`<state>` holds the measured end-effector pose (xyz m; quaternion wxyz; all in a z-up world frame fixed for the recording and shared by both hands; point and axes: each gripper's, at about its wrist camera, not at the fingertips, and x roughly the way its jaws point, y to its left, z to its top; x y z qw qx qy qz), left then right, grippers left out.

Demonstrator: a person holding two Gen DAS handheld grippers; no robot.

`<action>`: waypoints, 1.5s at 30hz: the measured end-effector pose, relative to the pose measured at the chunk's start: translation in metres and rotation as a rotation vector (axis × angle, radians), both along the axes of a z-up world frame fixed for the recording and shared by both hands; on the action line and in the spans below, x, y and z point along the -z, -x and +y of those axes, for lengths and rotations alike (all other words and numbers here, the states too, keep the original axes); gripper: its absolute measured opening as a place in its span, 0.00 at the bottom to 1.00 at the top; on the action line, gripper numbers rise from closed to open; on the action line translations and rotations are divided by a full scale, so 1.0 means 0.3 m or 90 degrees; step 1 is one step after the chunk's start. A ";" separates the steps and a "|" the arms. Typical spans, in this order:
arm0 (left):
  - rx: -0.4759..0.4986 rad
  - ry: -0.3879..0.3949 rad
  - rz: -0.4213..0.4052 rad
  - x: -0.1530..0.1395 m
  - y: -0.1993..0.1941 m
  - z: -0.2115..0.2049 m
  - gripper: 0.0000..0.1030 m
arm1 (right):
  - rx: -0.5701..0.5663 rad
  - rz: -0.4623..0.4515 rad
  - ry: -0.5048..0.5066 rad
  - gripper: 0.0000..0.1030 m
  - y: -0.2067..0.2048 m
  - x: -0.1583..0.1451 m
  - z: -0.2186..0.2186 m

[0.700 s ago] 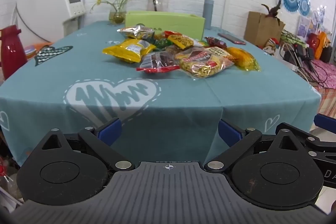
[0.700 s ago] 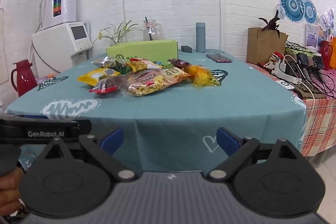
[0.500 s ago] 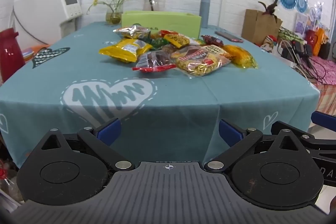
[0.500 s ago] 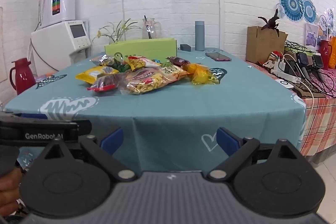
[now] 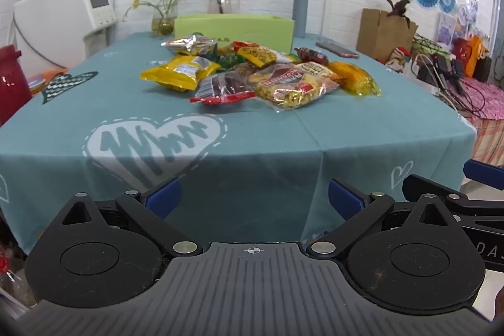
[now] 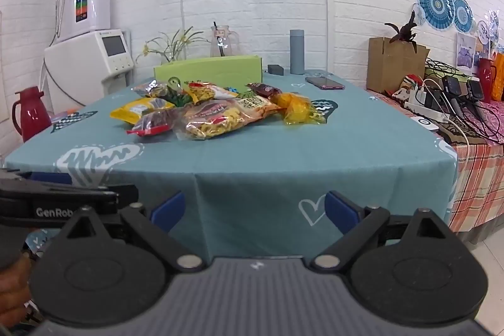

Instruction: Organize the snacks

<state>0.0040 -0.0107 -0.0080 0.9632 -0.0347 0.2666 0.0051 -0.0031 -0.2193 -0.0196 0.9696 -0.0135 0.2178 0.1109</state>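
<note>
Now | L gripper & R gripper fingers apart | snacks piled

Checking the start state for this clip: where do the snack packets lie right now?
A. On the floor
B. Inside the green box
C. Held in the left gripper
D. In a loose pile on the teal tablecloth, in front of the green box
D: the snack packets lie heaped on the teal tablecloth, on the near side of the green box, and both grippers are open and empty.
</note>
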 end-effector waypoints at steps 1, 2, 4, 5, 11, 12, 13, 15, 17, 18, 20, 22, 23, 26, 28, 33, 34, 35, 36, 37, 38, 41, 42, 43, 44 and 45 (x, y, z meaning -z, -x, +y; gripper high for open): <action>0.001 0.001 0.001 0.001 0.000 -0.001 0.87 | 0.000 0.000 0.000 0.91 -0.001 0.001 0.000; 0.001 0.003 0.002 0.001 -0.002 0.001 0.87 | 0.000 0.001 -0.001 0.91 -0.001 0.001 0.000; 0.001 0.006 0.002 0.004 -0.002 0.007 0.87 | -0.002 0.001 0.000 0.91 -0.003 0.003 -0.001; 0.001 0.006 0.003 0.005 -0.003 0.007 0.87 | -0.002 0.002 0.001 0.91 -0.002 0.005 0.001; 0.005 0.012 0.004 0.014 -0.003 0.011 0.86 | -0.003 0.001 0.005 0.91 -0.002 0.014 0.009; 0.005 0.013 0.005 0.015 -0.002 0.011 0.86 | -0.003 0.001 0.005 0.91 -0.002 0.014 0.009; 0.005 0.014 0.006 0.016 -0.001 0.009 0.86 | -0.004 0.001 0.005 0.91 -0.002 0.015 0.009; 0.003 0.015 0.005 0.018 0.000 0.010 0.86 | -0.004 0.001 0.005 0.91 -0.002 0.016 0.009; 0.001 0.014 0.005 0.019 0.000 0.011 0.86 | -0.004 0.002 0.006 0.91 -0.003 0.017 0.011; 0.001 0.013 0.004 0.021 0.002 0.011 0.86 | -0.005 0.003 0.006 0.91 -0.004 0.017 0.013; -0.002 0.012 0.004 0.021 0.003 0.011 0.87 | -0.004 0.003 0.007 0.91 -0.004 0.020 0.015; -0.006 0.012 0.003 0.021 0.005 0.011 0.87 | -0.005 0.004 0.008 0.91 -0.003 0.024 0.015; -0.007 0.012 0.003 0.021 0.005 0.012 0.87 | -0.005 0.004 0.009 0.91 -0.003 0.025 0.016; -0.007 0.014 0.005 0.023 0.005 0.013 0.88 | -0.006 0.005 0.009 0.91 -0.003 0.026 0.018; -0.007 0.017 0.006 0.024 0.004 0.015 0.88 | -0.006 0.005 0.010 0.91 -0.003 0.026 0.018; -0.010 0.020 0.008 0.026 0.004 0.019 0.89 | -0.008 0.007 0.011 0.91 -0.006 0.028 0.022; -0.011 0.021 0.010 0.027 0.003 0.020 0.89 | -0.009 0.008 0.012 0.91 -0.007 0.029 0.023; -0.011 0.023 0.010 0.027 0.003 0.022 0.89 | -0.009 0.008 0.013 0.91 -0.006 0.031 0.024; -0.012 0.025 0.011 0.028 0.002 0.024 0.89 | -0.009 0.008 0.014 0.91 -0.006 0.031 0.025; -0.013 0.026 0.012 0.028 0.002 0.025 0.89 | -0.010 0.008 0.015 0.91 -0.006 0.031 0.026; -0.014 0.027 0.012 0.028 0.002 0.026 0.89 | -0.011 0.009 0.016 0.91 -0.004 0.031 0.028; -0.015 0.026 0.012 0.030 0.002 0.026 0.89 | -0.013 0.008 0.018 0.91 -0.003 0.031 0.030; -0.016 0.027 0.013 0.031 0.001 0.026 0.89 | -0.013 0.009 0.019 0.91 -0.003 0.030 0.029; -0.016 0.027 0.015 0.033 0.000 0.027 0.89 | -0.014 0.009 0.019 0.91 -0.003 0.031 0.029; -0.015 0.027 0.016 0.034 0.000 0.027 0.89 | -0.014 0.010 0.020 0.91 -0.005 0.029 0.029; -0.016 0.028 0.017 0.035 0.000 0.027 0.89 | -0.014 0.010 0.020 0.91 -0.005 0.030 0.029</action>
